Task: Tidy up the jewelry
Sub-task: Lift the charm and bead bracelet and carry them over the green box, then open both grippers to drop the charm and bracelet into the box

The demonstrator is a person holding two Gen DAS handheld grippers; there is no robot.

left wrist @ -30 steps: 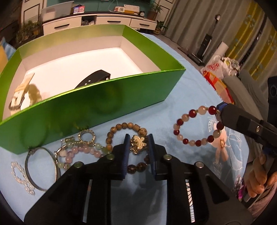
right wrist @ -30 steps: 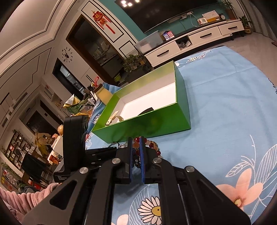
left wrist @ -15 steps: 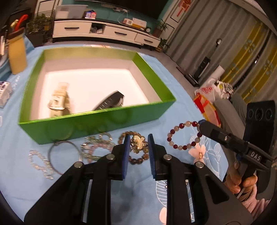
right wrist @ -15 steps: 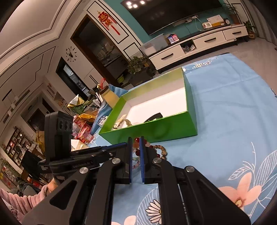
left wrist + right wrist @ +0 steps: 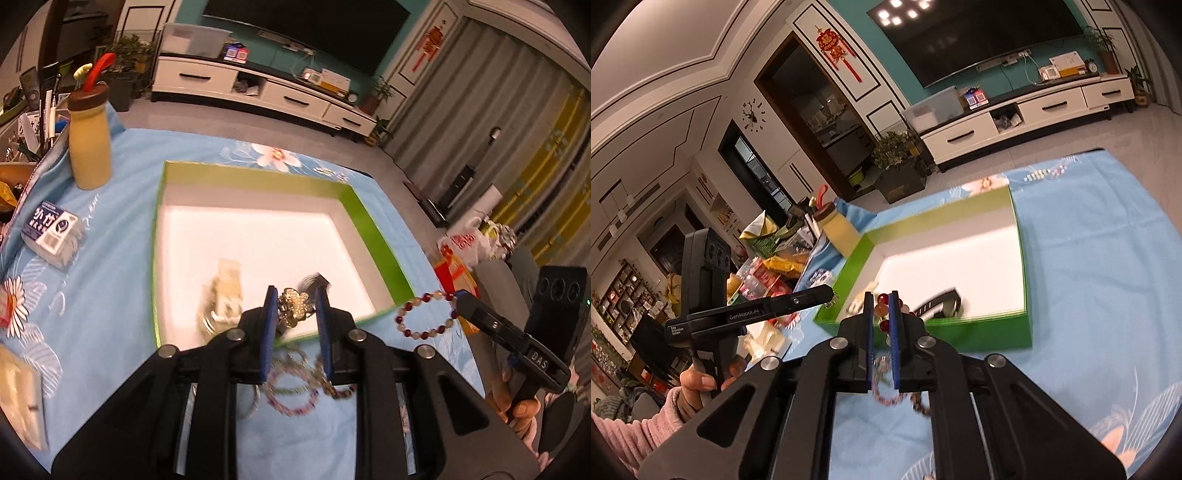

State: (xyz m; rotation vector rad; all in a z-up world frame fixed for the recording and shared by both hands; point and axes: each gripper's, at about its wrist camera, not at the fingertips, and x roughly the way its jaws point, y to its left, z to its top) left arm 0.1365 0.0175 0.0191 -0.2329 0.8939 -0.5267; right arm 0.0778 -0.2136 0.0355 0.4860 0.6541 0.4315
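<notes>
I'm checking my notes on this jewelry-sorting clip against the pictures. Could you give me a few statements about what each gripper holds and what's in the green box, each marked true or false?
1. The left gripper holds a bracelet by its gold charm. True.
2. The right gripper is empty. False: its jaws are shut on a red and pale bead bracelet.
3. The green box already holds a pale watch and a black strap. True.
4. All the jewelry has been cleared off the blue tablecloth. False: a pink bead bracelet lies in front of the box.
5. A yellow bottle stands inside the box. False: it stands on the cloth beyond it.
</notes>
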